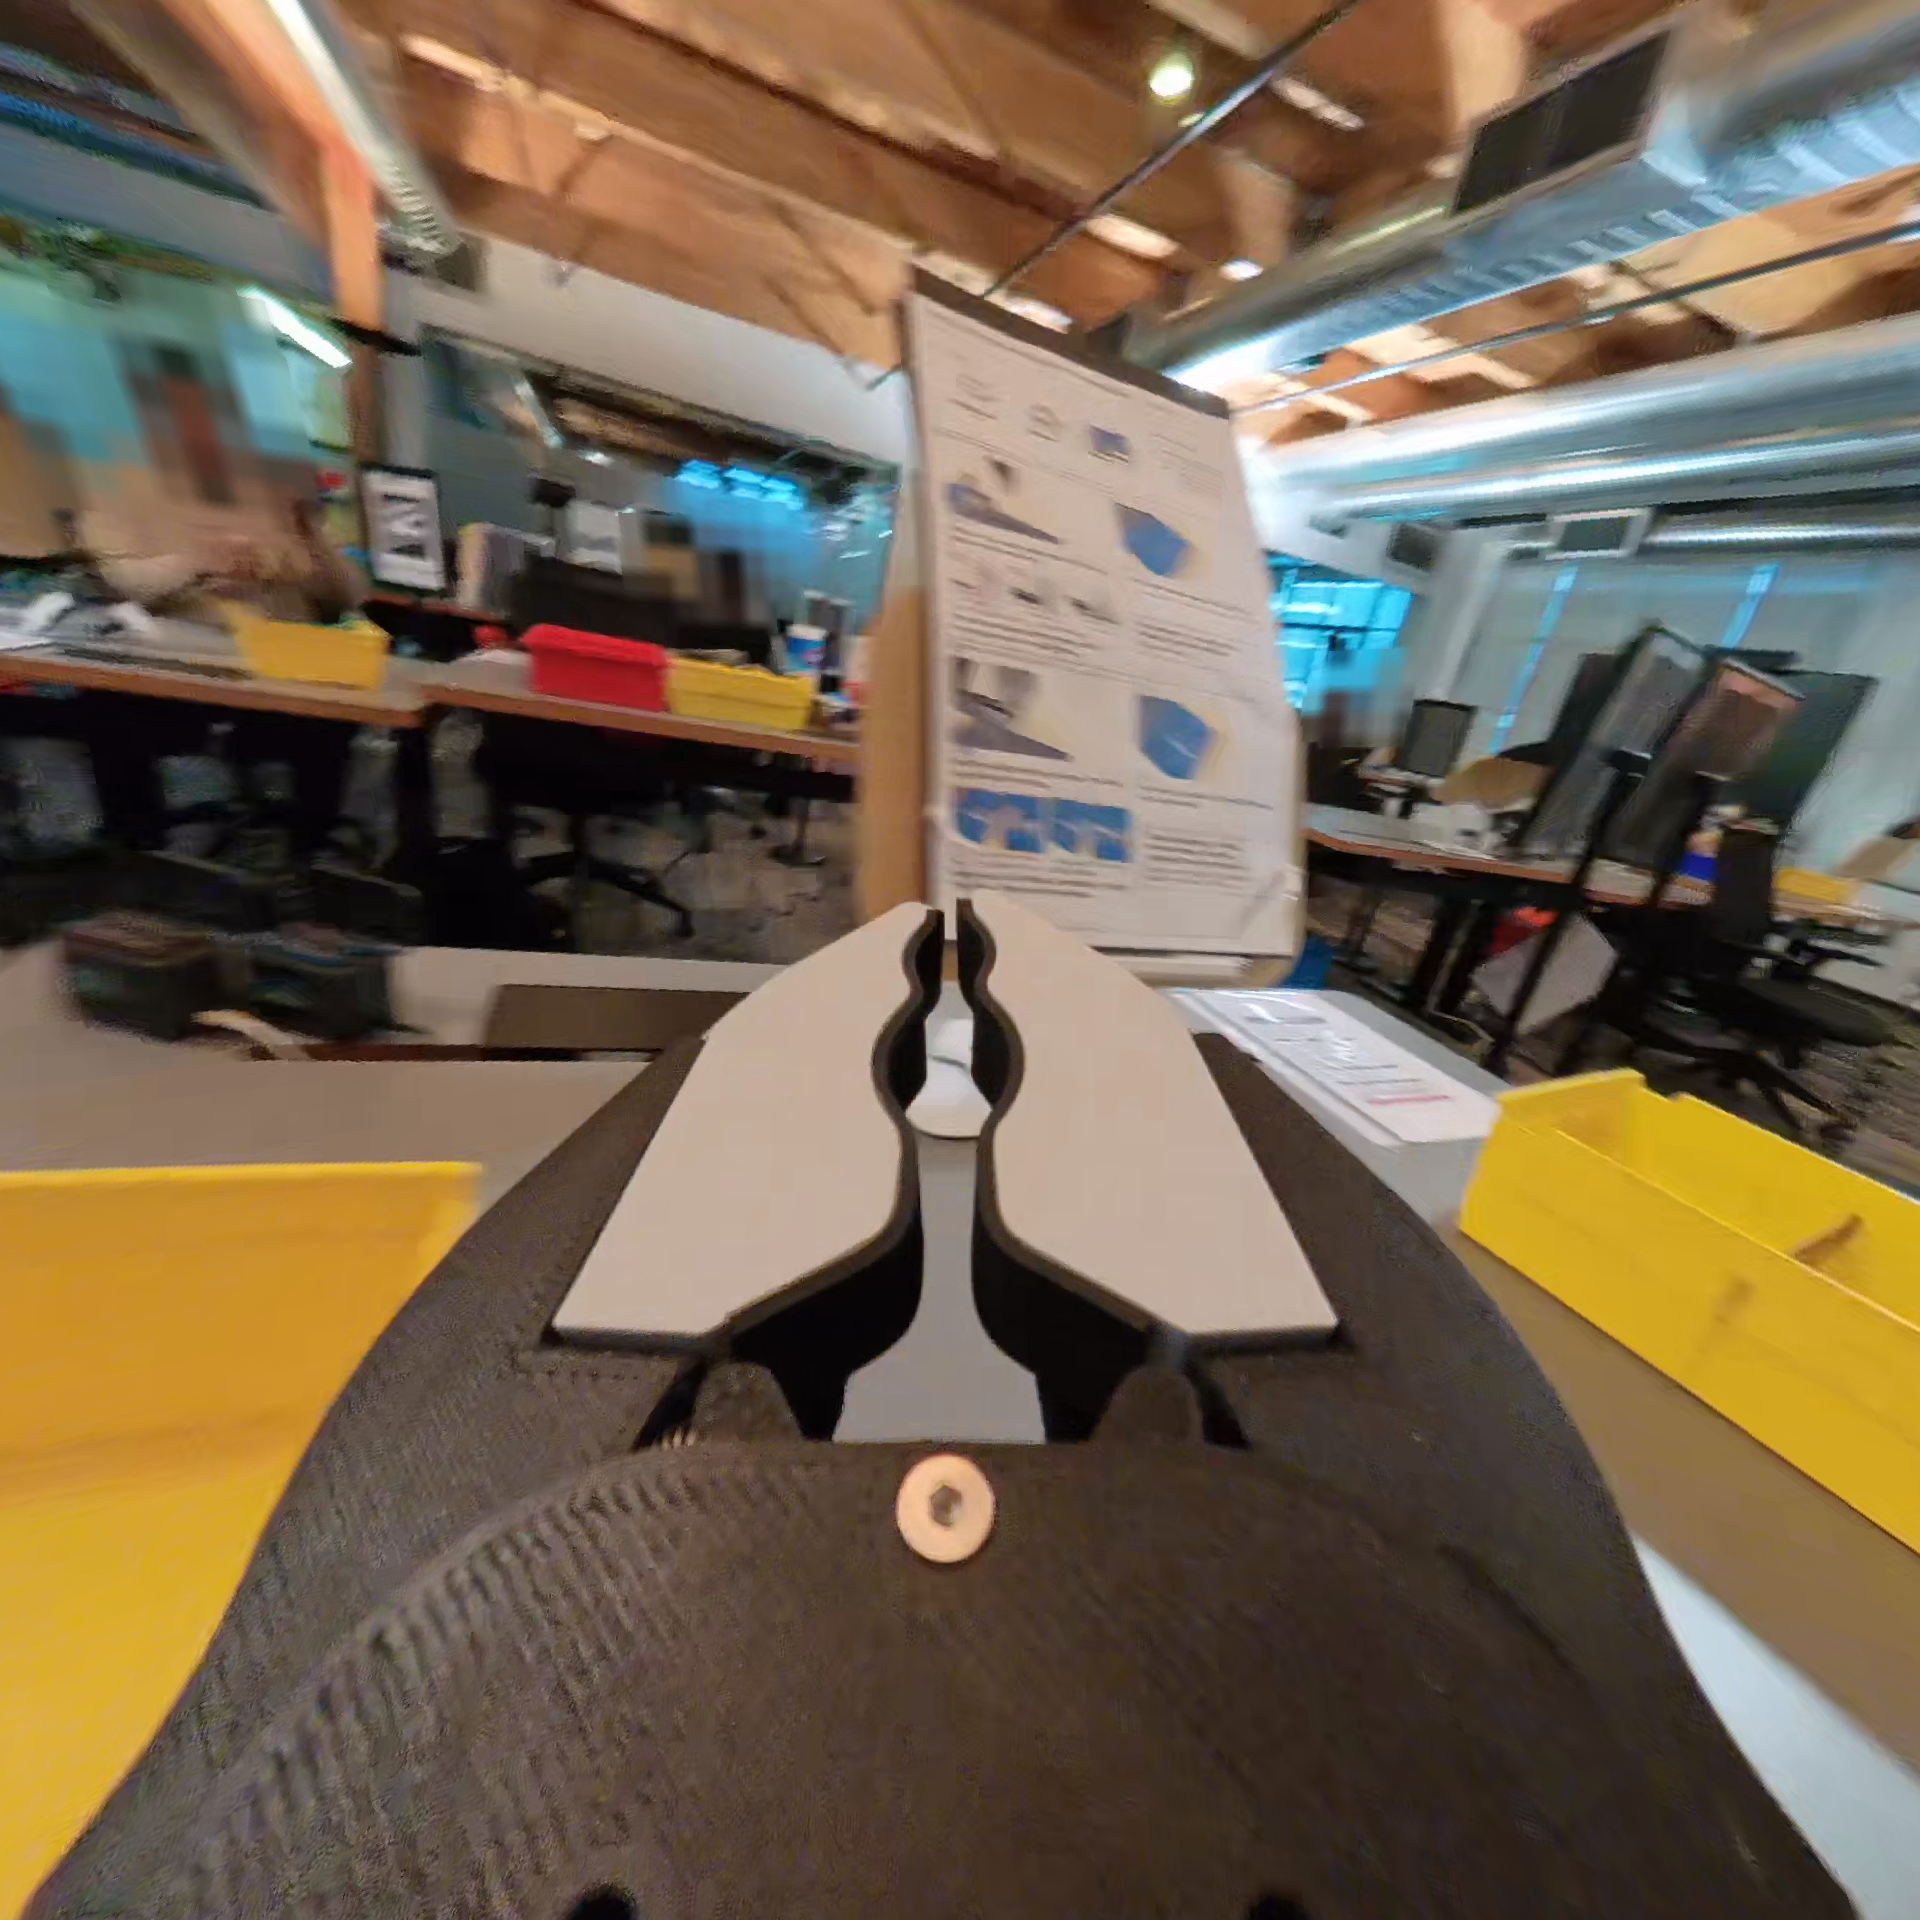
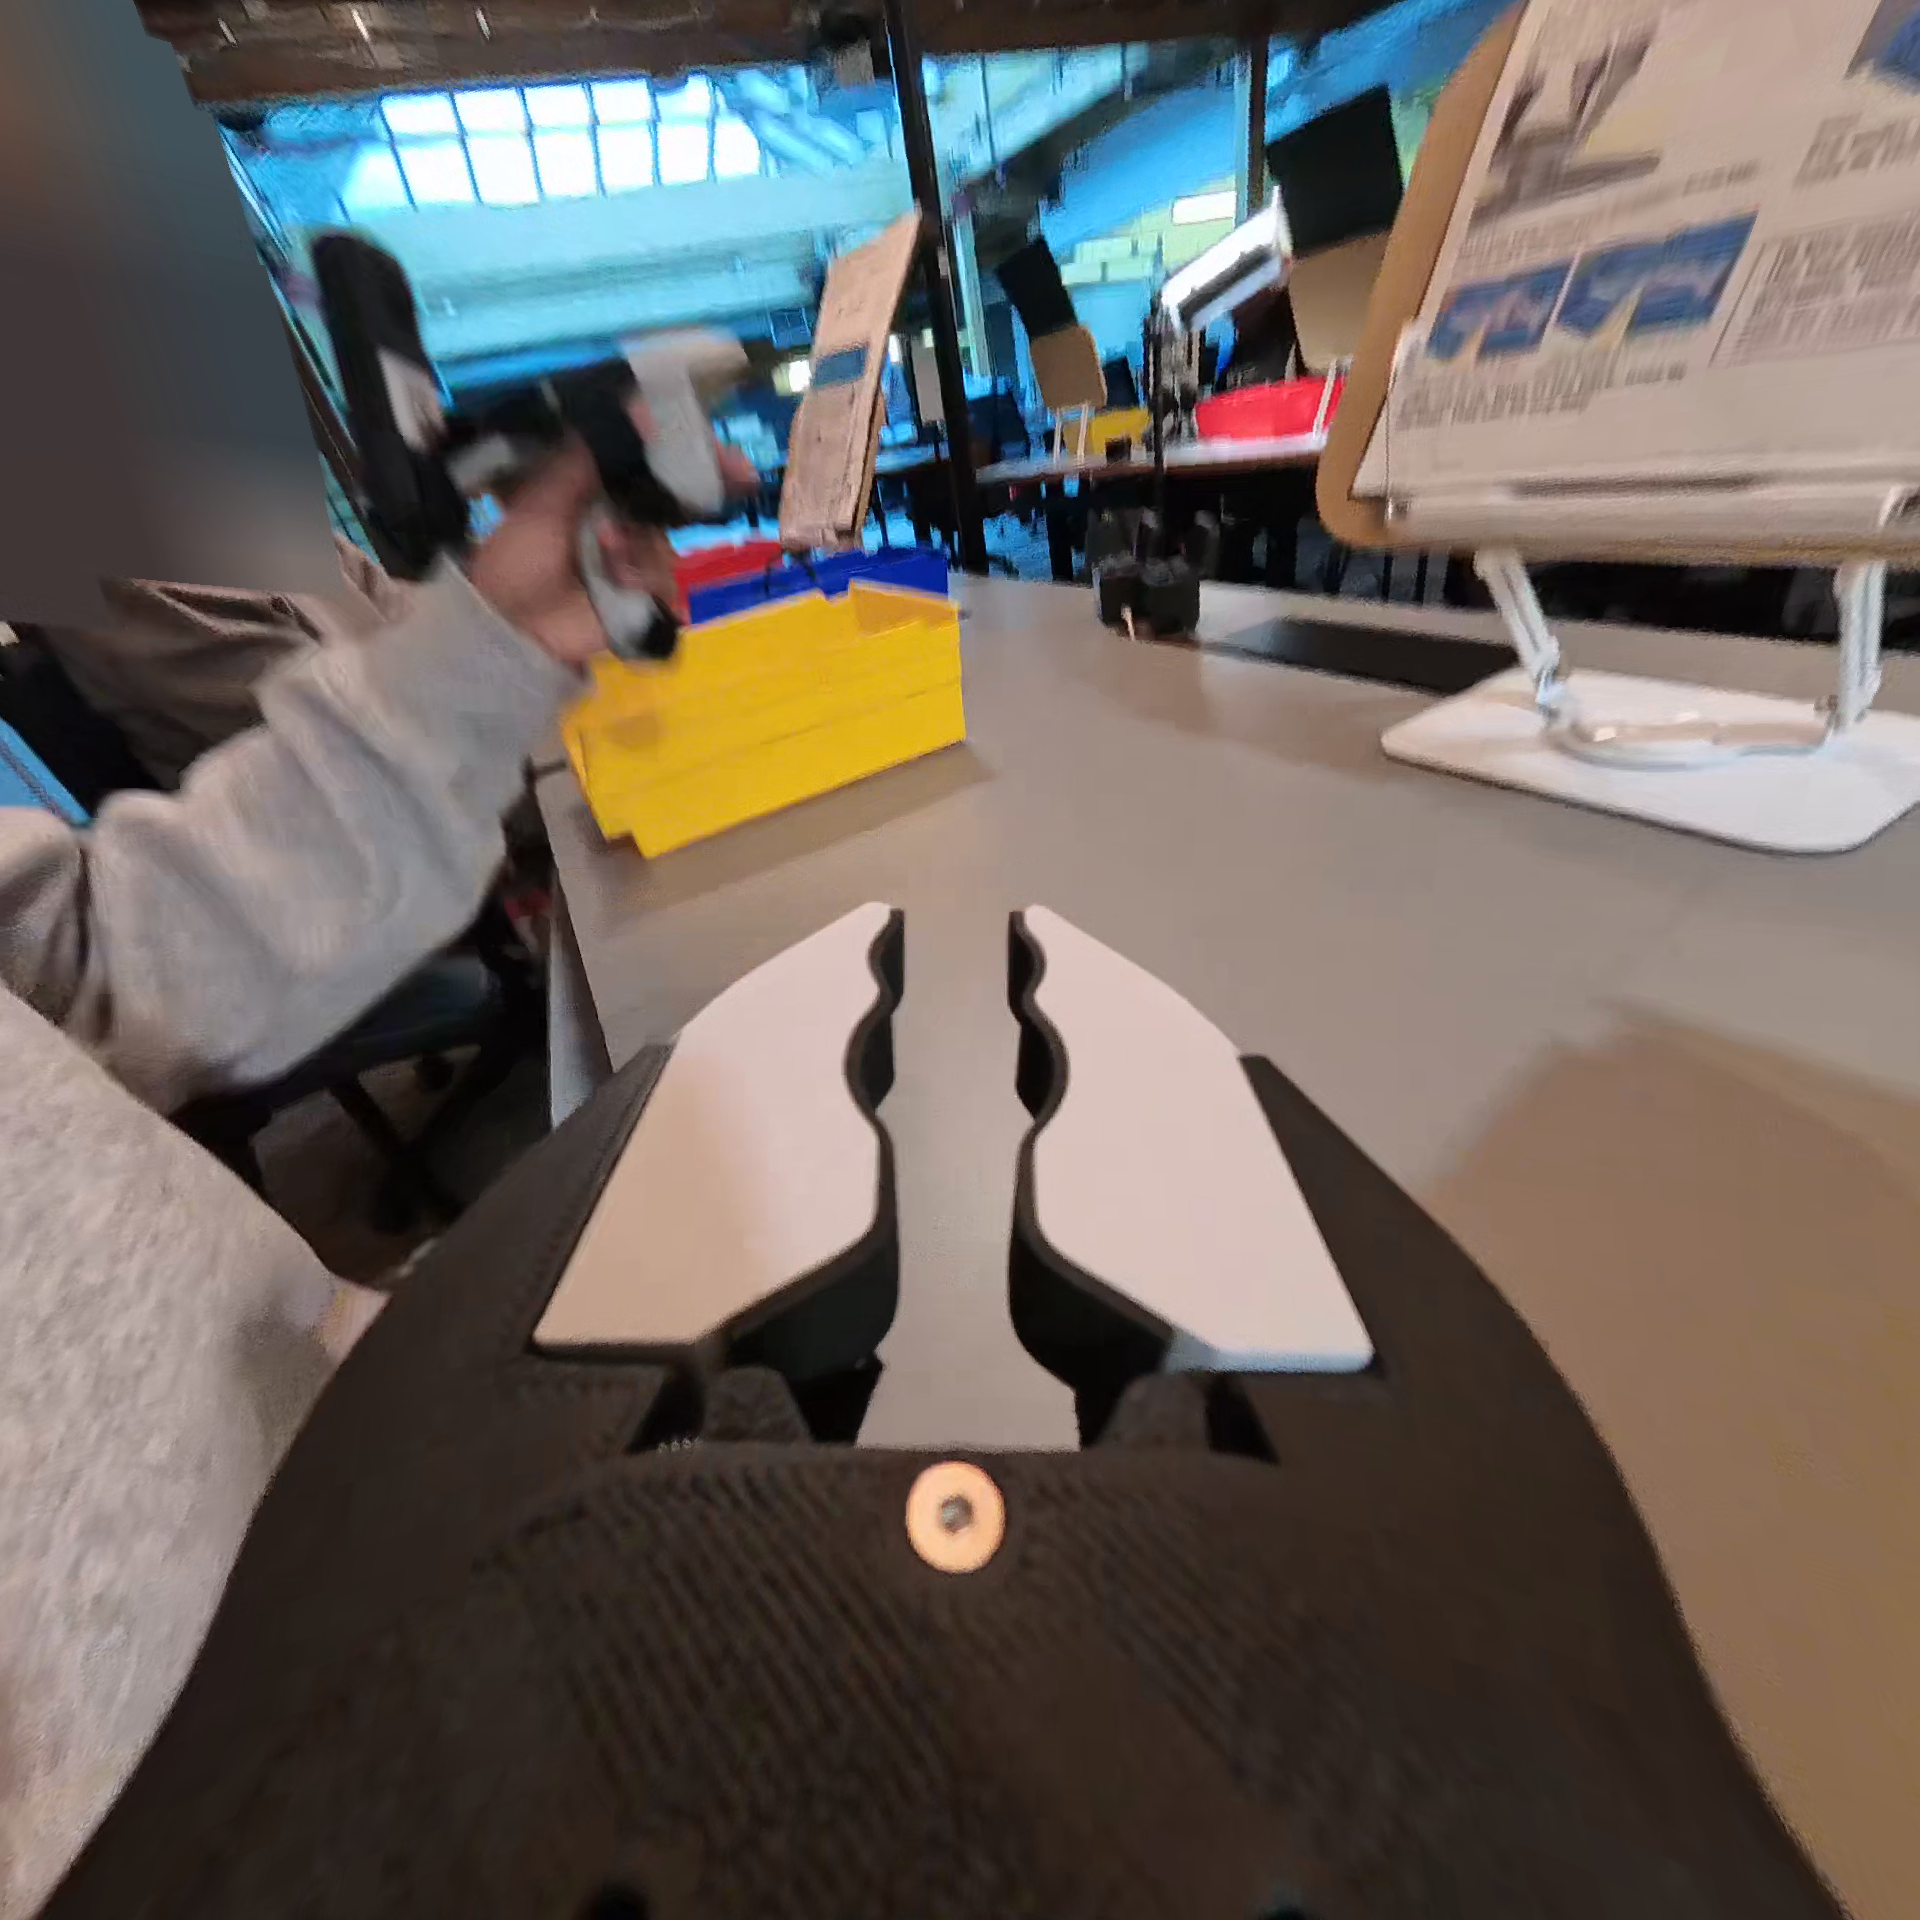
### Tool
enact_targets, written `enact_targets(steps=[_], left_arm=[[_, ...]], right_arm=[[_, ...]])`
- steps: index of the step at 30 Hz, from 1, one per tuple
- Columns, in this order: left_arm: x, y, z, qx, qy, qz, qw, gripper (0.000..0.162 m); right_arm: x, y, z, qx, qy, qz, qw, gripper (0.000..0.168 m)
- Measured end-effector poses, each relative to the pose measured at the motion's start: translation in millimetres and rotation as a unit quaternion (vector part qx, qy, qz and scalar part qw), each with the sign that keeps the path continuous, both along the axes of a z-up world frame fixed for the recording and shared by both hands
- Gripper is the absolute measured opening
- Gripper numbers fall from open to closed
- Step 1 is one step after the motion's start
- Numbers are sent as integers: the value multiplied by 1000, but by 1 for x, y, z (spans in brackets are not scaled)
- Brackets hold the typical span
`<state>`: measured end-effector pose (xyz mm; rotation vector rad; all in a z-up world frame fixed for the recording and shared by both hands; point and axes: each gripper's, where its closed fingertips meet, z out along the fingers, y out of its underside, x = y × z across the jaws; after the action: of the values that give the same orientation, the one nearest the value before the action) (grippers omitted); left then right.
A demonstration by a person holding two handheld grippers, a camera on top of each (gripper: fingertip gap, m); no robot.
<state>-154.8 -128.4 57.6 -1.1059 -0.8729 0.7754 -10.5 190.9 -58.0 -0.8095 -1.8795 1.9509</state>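
My left gripper [image 1: 950, 920] is shut with nothing between its fingertips and is raised above the grey table [image 1: 260, 1101]. It points at a clipboard stand with a printed sheet [image 1: 1101, 644]. It also shows, blurred, in the right wrist view [image 2: 644, 457], held in a hand over a yellow bin [image 2: 790, 717]. My right gripper [image 2: 956, 925] is open and empty, low over bare tabletop [image 2: 1247, 883]. The yellow bin lies ahead to its left, and the stand's white base [image 2: 1683, 758] ahead to its right.
A yellow bin [image 1: 208, 1351] is close on the left and another [image 1: 1714, 1247] on the right in the left wrist view. A blue bin [image 2: 831, 582] stands behind the yellow one. A dark mat [image 2: 1351, 644] lies by the stand. A grey-sleeved arm [image 2: 291, 831] is at the table's left edge. The tips of one gripper are about 35 centimetres away from the tips of the other.
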Motion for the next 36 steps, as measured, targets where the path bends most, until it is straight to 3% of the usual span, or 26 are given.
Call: enact_targets(steps=[3, 5, 7, 9, 12, 17, 27, 30, 33, 36], left_arm=[[-10, -82, 16, -22, -85, -1, 996, 7], [-19, -129, -9, -99, -178, 17, 979, 8], [-17, -172, -61, -194, -318, 22, 928, 16], [3, -201, -115, -268, -440, -7, 857, 24], [38, -231, -179, -349, -559, -46, 751, 32], [46, -237, -231, -332, -624, -70, 704, 29], [49, -248, -260, -329, -664, -68, 668, 31], [47, -250, -260, -322, -665, -66, 670, 21], [47, -252, -260, -324, -664, -62, 671, 21], [39, -250, -246, -301, -643, -45, 703, 20]], right_arm=[[4, 0, -4, 39, 4, -2, 999, 19], [7, -1, -3, 67, 36, -11, 997, 17], [7, -3, -12, 95, 37, -13, 995, 15], [6, -9, -23, 105, 20, -4, 994, 15], [4, -17, -27, 113, 8, 4, 994, 15], [5, -24, -20, 120, 26, 2, 992, 15], [10, -19, -15, 92, 23, 1, 996, 14], [10, -15, -9, 76, 25, 0, 997, 14], [9, -9, -8, 64, 20, -4, 998, 14], [8, -5, -8, 45, 12, -8, 999, 14]])
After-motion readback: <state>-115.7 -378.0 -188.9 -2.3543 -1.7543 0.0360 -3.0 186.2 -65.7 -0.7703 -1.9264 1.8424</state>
